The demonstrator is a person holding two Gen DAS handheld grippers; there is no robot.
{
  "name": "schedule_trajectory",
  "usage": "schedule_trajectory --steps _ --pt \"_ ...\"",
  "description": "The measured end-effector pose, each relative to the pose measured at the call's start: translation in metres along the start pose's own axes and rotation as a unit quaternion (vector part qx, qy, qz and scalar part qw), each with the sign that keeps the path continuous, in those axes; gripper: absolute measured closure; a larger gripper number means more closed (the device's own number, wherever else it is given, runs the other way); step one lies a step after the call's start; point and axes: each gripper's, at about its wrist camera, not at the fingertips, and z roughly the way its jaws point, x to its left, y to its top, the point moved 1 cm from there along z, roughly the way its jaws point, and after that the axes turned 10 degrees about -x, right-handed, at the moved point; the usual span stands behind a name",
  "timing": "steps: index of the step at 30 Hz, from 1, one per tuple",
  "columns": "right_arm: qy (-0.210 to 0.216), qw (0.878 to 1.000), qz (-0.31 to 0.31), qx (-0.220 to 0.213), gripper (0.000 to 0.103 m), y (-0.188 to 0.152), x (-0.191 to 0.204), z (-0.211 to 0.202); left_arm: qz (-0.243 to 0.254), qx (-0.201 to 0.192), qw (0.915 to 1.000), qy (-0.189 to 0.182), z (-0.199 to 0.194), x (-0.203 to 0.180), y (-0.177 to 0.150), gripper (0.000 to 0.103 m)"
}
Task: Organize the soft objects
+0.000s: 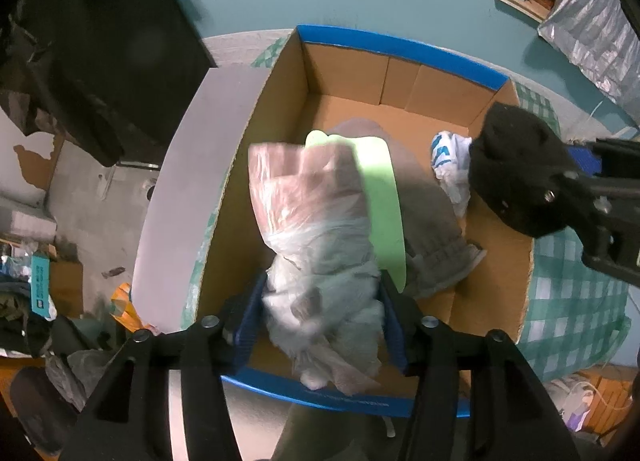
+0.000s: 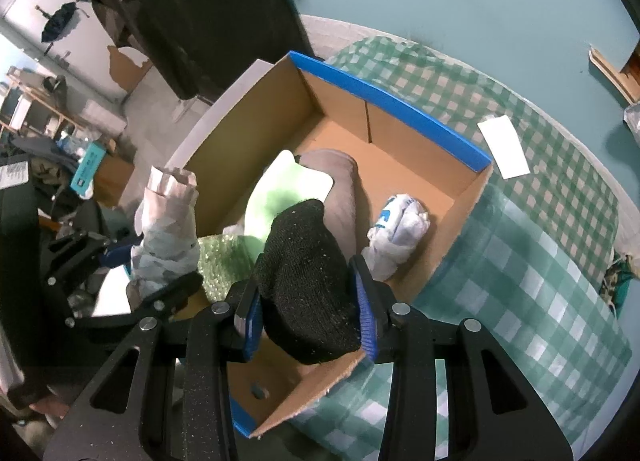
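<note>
Both claws are hanging over an open cardboard box (image 1: 360,73) with blue-taped rims, which is sitting on a bed covered in a green-and-white checked blanket (image 2: 520,261). The left claw (image 1: 322,319) is pointing steeply down into the near end of the box with a crumpled clear plastic bag (image 1: 316,253) between its blue pads; the bag is bulging against both pads, but the view from behind is not showing me whether they are pressing on it or merely standing beside it, so I cannot tell if it is grasped or let go. The right claw (image 2: 306,309) is clenching a black knit piece (image 2: 304,273), something like a beanie, squeezed between its blue pads and hanging above the box's near right corner. Inside the box a grey garment (image 1: 428,221) is lying across the floor, with a pale green foam-like sheet (image 1: 380,201) lying on top of it, and a white bundle with blue print (image 2: 400,229) is resting near the right wall. A white slip of paper (image 2: 504,145) is lying on the blanket just beyond the box's far right corner.
</note>
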Motion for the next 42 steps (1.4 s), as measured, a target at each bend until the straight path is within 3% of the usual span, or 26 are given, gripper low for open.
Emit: schedule_trajectory --steps 8,14,31,34,38,42 --pt "-0.002 1.000 0.000 -0.002 0.060 0.004 0.001 0.005 0.006 -0.003 0.9999 0.008 -0.003 0.000 -0.001 0.036" --pt "-0.010 1.000 -0.002 -0.014 0.044 0.007 -0.003 0.003 -0.008 -0.008 0.9999 0.006 -0.009 0.005 0.002 0.036" --pt "-0.026 0.998 0.015 -0.063 0.044 0.015 0.000 -0.051 -0.036 -0.047 0.9982 -0.010 -0.057 0.010 0.011 0.035" --pt "-0.030 0.996 0.025 -0.075 0.044 0.018 -0.001 -0.064 -0.034 -0.056 0.9979 0.001 -0.065 0.010 0.014 0.034" --pt "-0.040 0.995 0.035 -0.090 0.044 0.019 0.000 -0.080 -0.041 -0.068 0.9968 -0.003 -0.078 0.012 0.016 0.026" --pt "-0.048 0.992 0.035 -0.108 0.044 0.018 0.003 -0.097 -0.043 -0.096 0.9945 0.002 -0.096 0.010 0.020 0.025"
